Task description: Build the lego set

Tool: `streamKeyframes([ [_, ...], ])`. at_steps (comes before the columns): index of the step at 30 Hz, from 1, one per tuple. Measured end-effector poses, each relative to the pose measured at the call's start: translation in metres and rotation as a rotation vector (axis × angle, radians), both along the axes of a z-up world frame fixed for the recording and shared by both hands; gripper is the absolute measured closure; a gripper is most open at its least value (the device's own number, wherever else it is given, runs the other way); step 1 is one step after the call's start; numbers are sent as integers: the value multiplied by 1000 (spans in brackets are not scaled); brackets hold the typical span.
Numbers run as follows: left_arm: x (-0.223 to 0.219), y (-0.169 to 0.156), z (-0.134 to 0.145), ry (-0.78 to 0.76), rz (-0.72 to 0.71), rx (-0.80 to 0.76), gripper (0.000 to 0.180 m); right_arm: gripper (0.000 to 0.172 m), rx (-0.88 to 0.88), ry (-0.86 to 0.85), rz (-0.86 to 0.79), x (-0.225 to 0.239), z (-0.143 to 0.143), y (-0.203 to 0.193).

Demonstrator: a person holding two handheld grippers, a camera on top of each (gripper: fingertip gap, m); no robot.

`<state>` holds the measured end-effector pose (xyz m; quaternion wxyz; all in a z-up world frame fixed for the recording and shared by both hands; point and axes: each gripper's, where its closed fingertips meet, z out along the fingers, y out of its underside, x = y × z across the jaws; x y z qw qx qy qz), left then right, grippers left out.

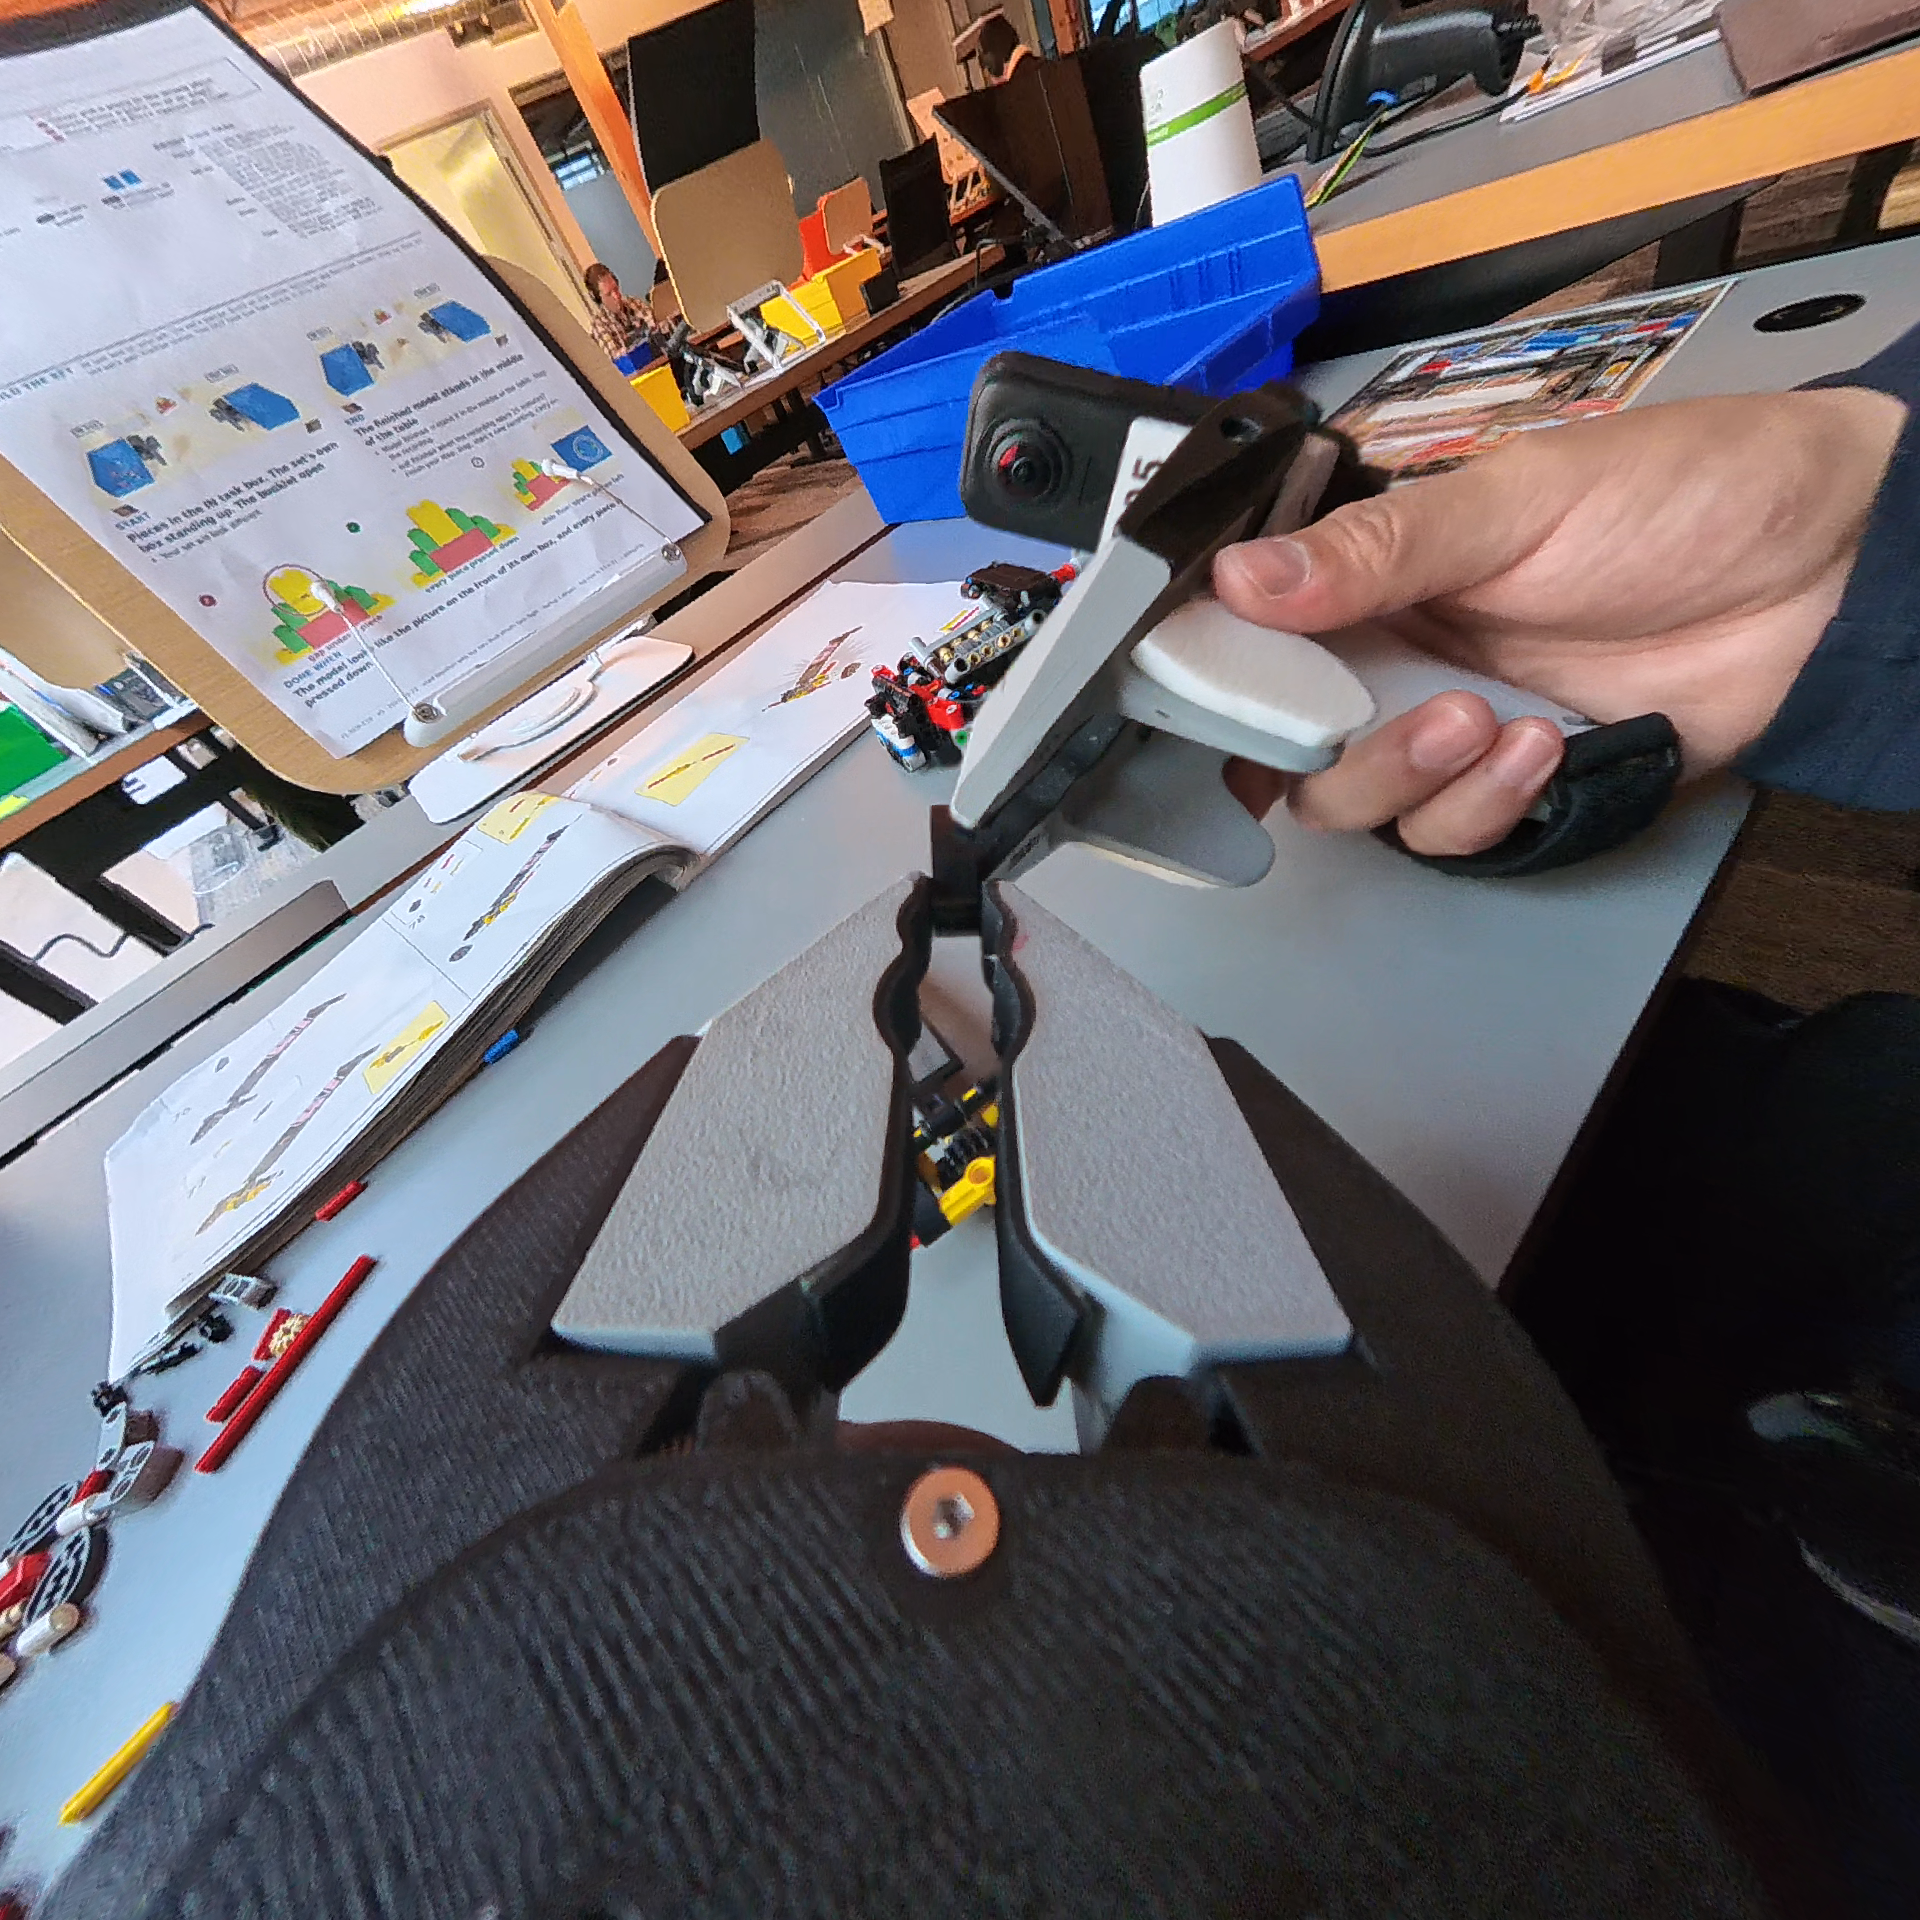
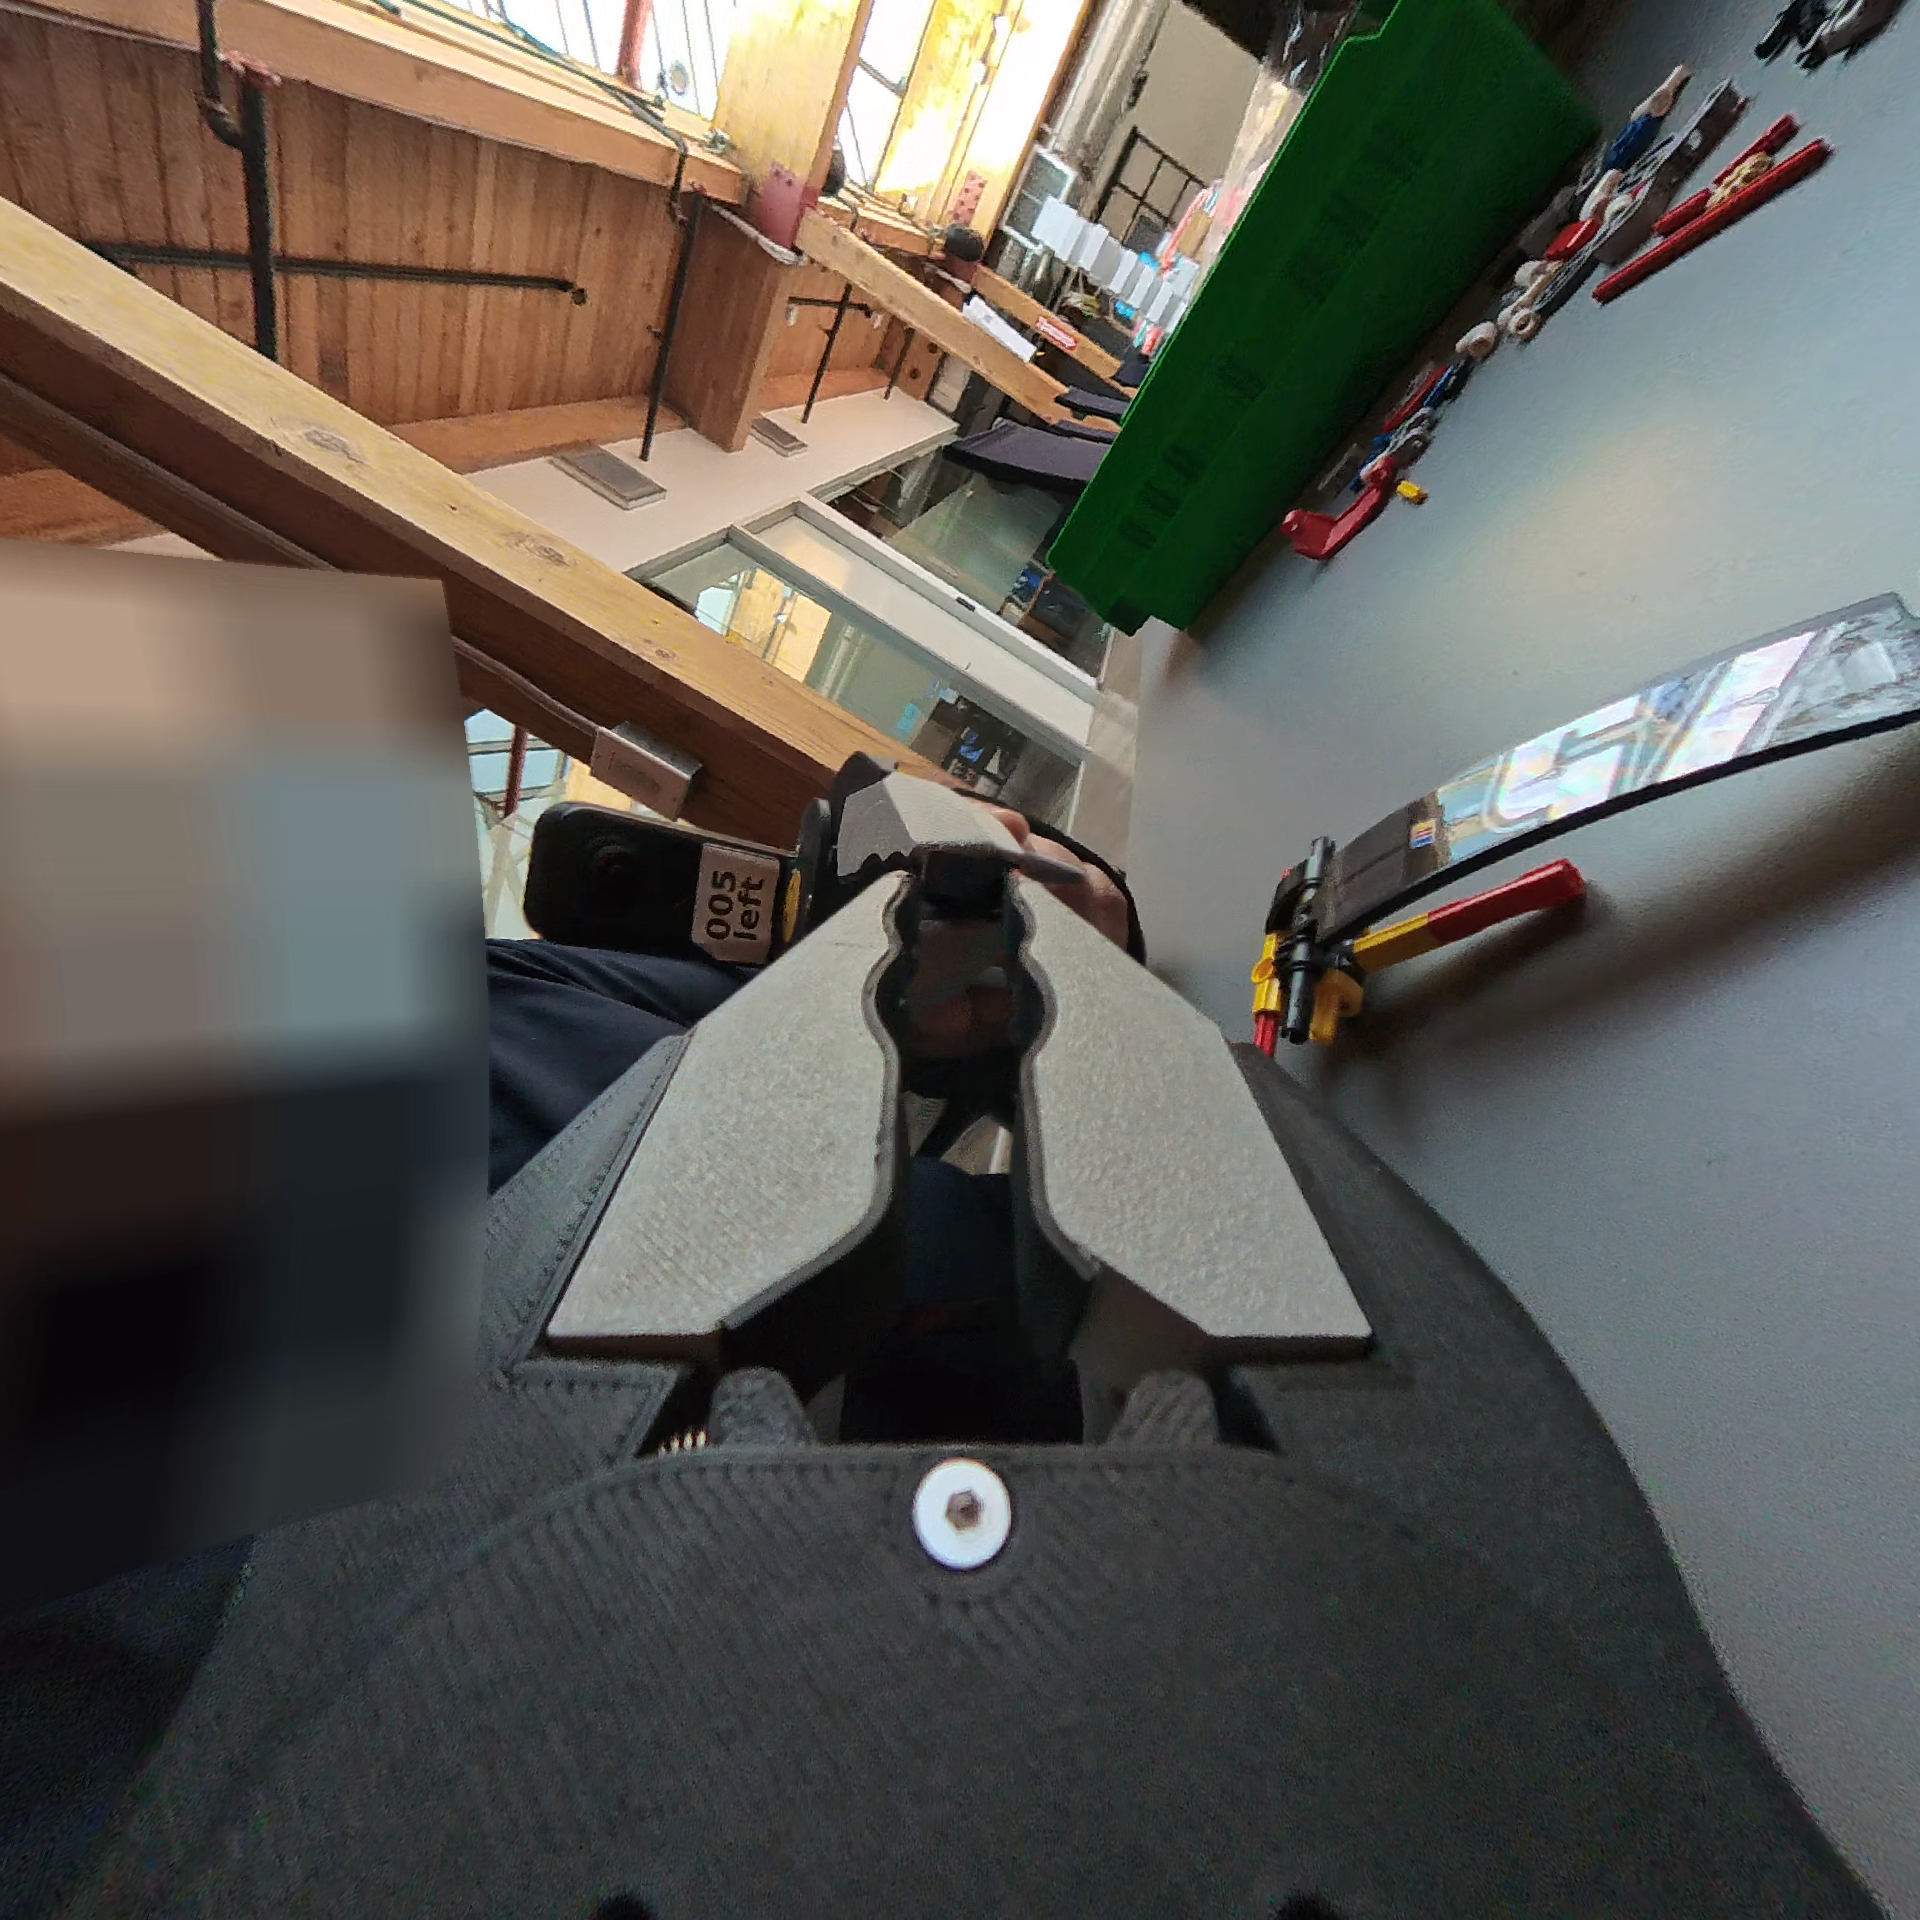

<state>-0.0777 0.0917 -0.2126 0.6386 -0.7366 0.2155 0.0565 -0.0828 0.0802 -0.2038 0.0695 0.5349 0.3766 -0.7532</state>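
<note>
While both grippers meet tip to tip above the grey table point(image 1: 1351, 1039), a small black piece point(image 1: 954, 878) sits pinched in the left gripper point(image 1: 951, 914) and also in the right gripper point(image 2: 961, 894), pads of each pressing it. Open instruction booklet point(image 1: 416, 987) lies left, small red-black model point(image 1: 935, 675) behind, blue bin point(image 1: 1091, 343) beyond, loose red rods point(image 1: 301, 1340) nearby.

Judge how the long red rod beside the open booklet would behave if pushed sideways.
The long red rod looks thin and straight, so probably light and stiff. Lying flat on the smooth grey table, it would likely slide or roll. Short red pieces alongside would probably shift.
</note>
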Motion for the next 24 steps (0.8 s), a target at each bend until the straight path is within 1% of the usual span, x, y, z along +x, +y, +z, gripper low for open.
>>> streamKeyframes([
  [3, 7, -3, 1, 17, -46, 16, 171, 159, -26, 9, 76, 5, 1, -2],
  [6, 11, -7, -2, 99, -75, 35, 164, 159, -5, -10, 142, 7, -2, -1],
  [9, 23, -15, -3, 154, -177, 52, 151, 158, 42, -40, 247, 12, -6, -9],
  [10, 26, -19, -3, 159, -224, 51, 150, 158, 67, -52, 286, 14, -7, -12],
  [12, 30, -26, -5, 122, -330, -2, 149, 159, 110, -72, 351, 19, -9, -17],
  [14, 31, -32, -7, 43, -430, -73, 149, 159, 147, -92, 408, 24, -12, -21],
  [17, 31, -35, -7, -22, -528, -147, 149, 159, 169, -104, 465, 28, -13, -25],
  [21, 36, -38, -10, 0, -620, -168, 151, 159, 161, -101, 499, 29, -13, -28],
  [24, 38, -37, -13, 0, -648, -183, 156, 159, 153, -103, 528, 32, -15, -31],
])
